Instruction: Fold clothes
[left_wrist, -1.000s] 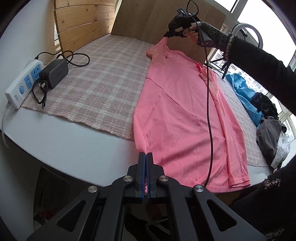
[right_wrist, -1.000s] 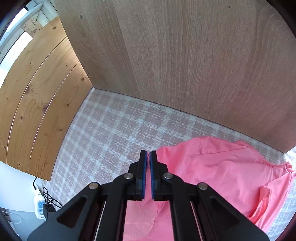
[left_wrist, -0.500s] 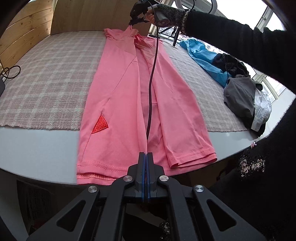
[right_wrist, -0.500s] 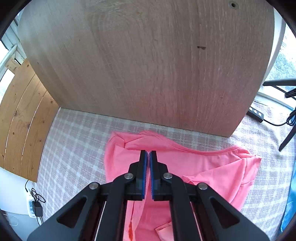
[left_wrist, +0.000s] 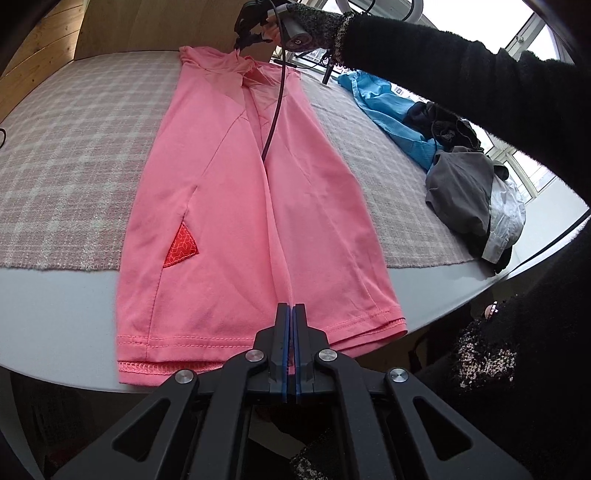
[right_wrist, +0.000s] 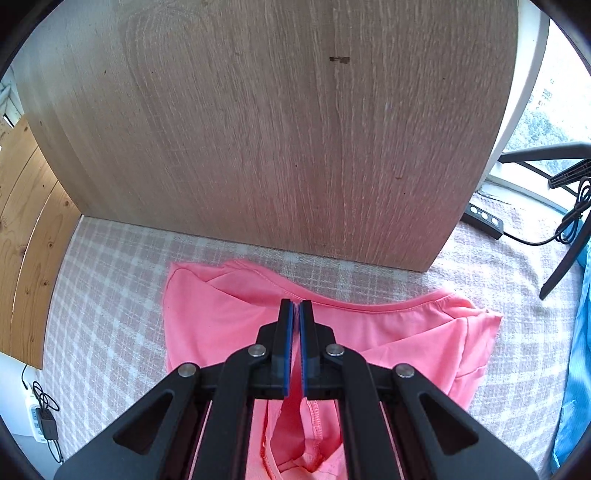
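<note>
A pink shirt (left_wrist: 229, 206) lies lengthwise on the checked cloth (left_wrist: 74, 147), its hem hanging over the near edge of the grey table (left_wrist: 55, 302). One long side is folded in toward the middle, and a red triangular patch (left_wrist: 181, 245) shows by that fold. My left gripper (left_wrist: 290, 306) is shut on the fold's edge at the hem. At the far end my right gripper (left_wrist: 243, 40), held by a hand in a black sleeve, is shut on the same fold near the collar. The right wrist view shows that gripper (right_wrist: 296, 304) pinching pink shirt (right_wrist: 221, 325) fabric at the neckline.
A pile of blue, dark, grey and white clothes (left_wrist: 461, 184) lies on the cloth to the right of the shirt. A wooden board (right_wrist: 277, 147) stands just behind the collar end. A power strip (right_wrist: 40, 421) sits at the left, and a black stand leg (right_wrist: 565, 254) at the right.
Both grippers have swung the shirt's long edge across, so the side now lies folded over the middle. The last half second shows only a small further shift.
</note>
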